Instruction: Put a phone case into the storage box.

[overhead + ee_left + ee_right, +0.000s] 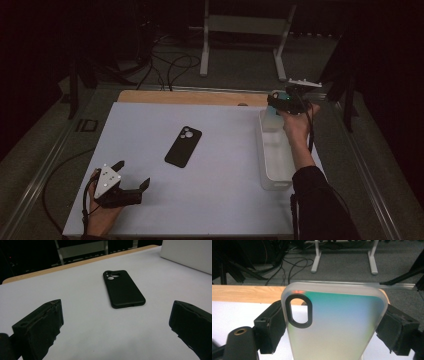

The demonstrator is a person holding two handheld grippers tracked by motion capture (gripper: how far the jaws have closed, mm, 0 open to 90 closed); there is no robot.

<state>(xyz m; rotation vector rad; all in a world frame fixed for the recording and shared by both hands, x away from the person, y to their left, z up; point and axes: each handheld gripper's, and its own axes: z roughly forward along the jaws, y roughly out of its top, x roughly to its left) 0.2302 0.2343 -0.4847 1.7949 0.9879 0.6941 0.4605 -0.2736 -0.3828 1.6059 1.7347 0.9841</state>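
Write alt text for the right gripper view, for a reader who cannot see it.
A translucent phone case with a teal-to-pale tint and a dark oval camera cutout stands upright, clamped by its side edges in the right gripper. Behind it lie a white table top with a wooden edge, then grey floor with cables and a white stand's legs.

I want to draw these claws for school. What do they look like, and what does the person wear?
Each claw is black with two chunky, rough-edged fingers. The left claw carries a grey three-cornered plate with small dots, and a thin black cable loops from it. The right claw has a pale plate on top and a small green light. The right arm wears a black sleeve.
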